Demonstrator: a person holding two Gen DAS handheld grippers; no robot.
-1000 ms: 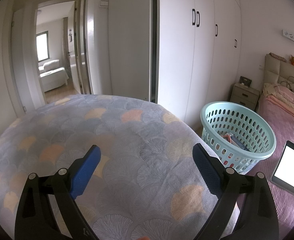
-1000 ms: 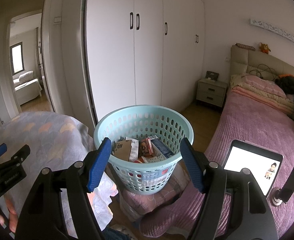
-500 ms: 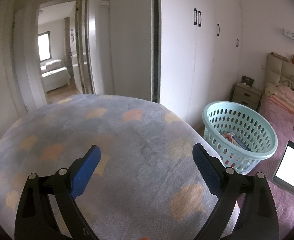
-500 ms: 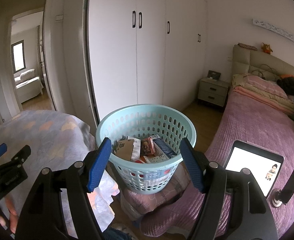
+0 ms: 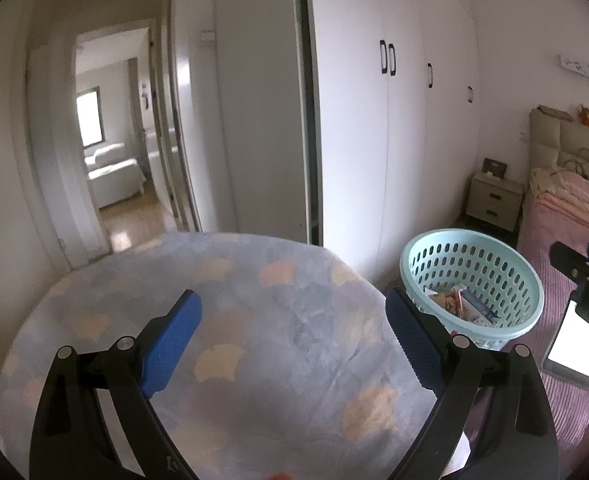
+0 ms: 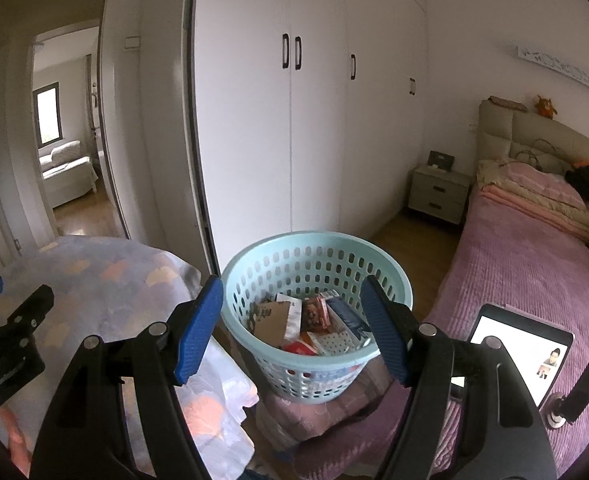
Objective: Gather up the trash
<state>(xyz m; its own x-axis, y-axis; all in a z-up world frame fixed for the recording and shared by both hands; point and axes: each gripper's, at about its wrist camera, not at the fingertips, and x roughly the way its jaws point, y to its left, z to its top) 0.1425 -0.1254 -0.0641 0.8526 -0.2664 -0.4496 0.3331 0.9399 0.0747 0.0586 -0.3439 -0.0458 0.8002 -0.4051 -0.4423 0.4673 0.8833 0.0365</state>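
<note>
A light blue perforated basket (image 6: 314,276) stands on a folded pink blanket at the bed's foot and holds several cartons and packets of trash (image 6: 310,322). It also shows in the left wrist view (image 5: 474,280). My right gripper (image 6: 292,328) is open and empty, above and in front of the basket. My left gripper (image 5: 292,340) is open and empty over a round table with a blue patterned cloth (image 5: 254,320). The left gripper also shows at the left edge of the right wrist view (image 6: 10,320).
White wardrobes (image 6: 294,120) line the wall behind the basket. A pink bed (image 6: 526,264) with a lit tablet (image 6: 522,348) lies at the right. A nightstand (image 6: 438,192) stands beside it. An open doorway (image 5: 110,160) leads left to another room.
Both grippers have risen and drawn back a little, so the table and the basket sit lower in view. The right gripper now shows at the right edge of the left wrist view.
</note>
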